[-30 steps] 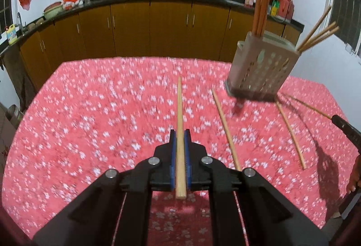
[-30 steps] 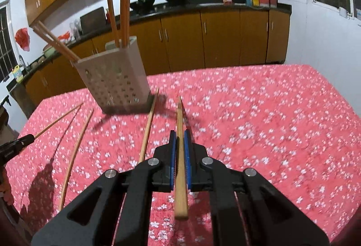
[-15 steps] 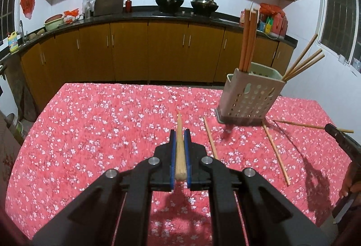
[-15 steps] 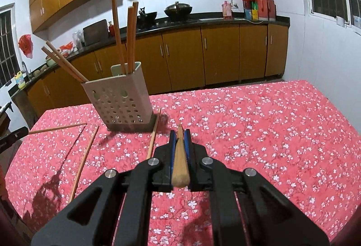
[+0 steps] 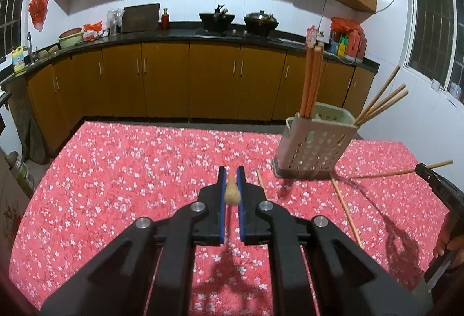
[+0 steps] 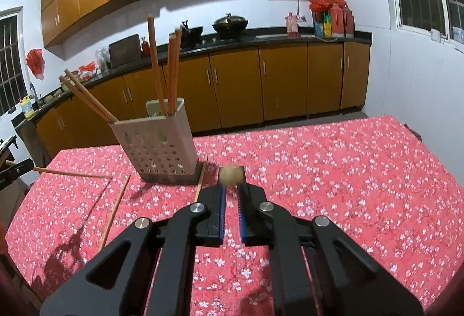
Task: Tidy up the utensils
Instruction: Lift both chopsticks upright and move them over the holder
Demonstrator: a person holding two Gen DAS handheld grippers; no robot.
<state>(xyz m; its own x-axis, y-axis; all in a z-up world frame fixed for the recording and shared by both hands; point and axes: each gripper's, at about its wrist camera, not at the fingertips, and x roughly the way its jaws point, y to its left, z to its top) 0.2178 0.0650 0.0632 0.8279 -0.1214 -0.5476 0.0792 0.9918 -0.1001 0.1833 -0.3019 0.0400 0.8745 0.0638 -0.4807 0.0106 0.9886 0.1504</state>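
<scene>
Above the red floral table (image 5: pixel 130 171), I hold both tongs tilted downward: the left tongs (image 5: pixel 231 185) clamp one chopstick (image 5: pixel 232 192) end-on, the right tongs (image 6: pixel 231 185) another chopstick (image 6: pixel 230 175), near the perforated holder (image 6: pixel 156 147).

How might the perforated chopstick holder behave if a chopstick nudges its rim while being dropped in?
The holder looks like thin, hole-riddled plastic, so it is probably light and might slide on the tablecloth. It stands tall on a small base with chopsticks leaning out one side, so it could tip. The walls seem stiff.
</scene>
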